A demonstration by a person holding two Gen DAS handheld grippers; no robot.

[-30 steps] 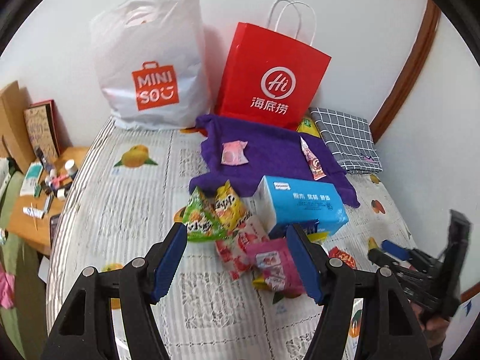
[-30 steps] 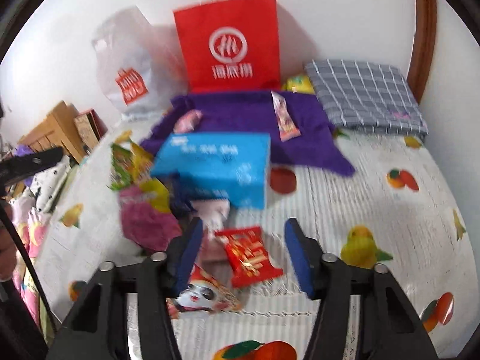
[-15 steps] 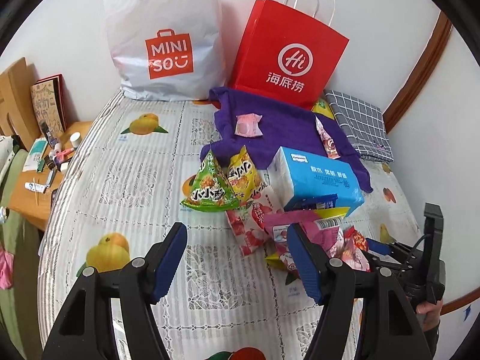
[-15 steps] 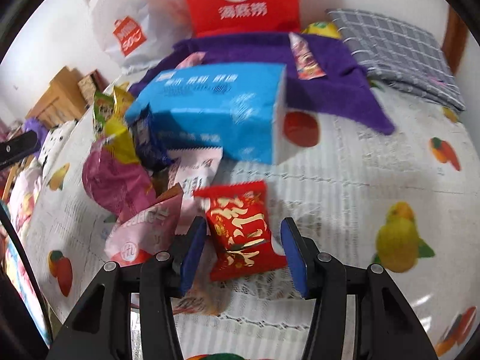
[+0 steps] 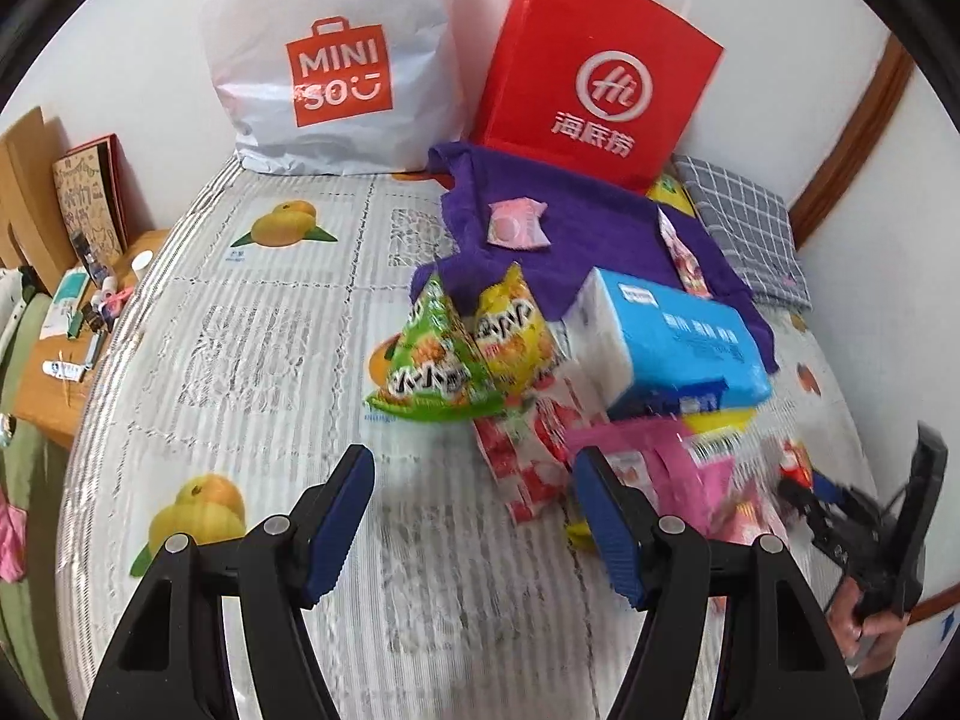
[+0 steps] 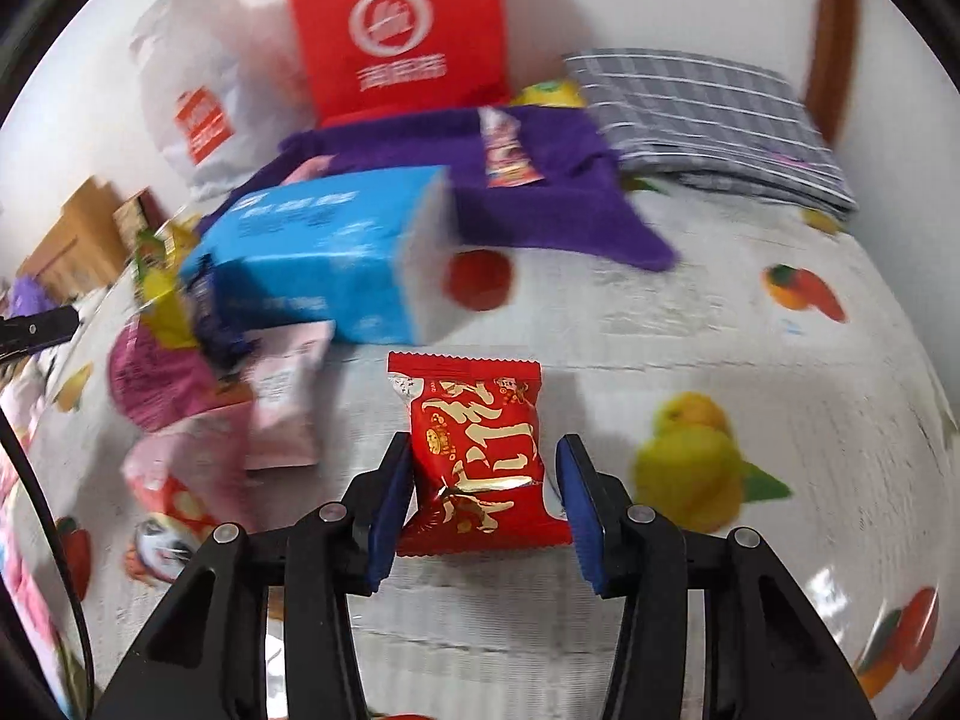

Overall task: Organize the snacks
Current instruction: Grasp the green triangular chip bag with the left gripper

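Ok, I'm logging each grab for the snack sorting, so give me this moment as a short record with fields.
surface: bed sheet with fruit print
right gripper: jaws astride the red snack packet, just been closing; left pad at its edge, right pad apart, not yet clamped
left gripper: open, nothing between the jaws, over bare sheet
snack pile: green packet, yellow packet, pink packets beside the blue tissue pack
on purple cloth: two small packets
bags at wall: white bag, red paper bag

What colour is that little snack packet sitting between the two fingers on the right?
Red with gold lettering; the right wrist view shows it best.
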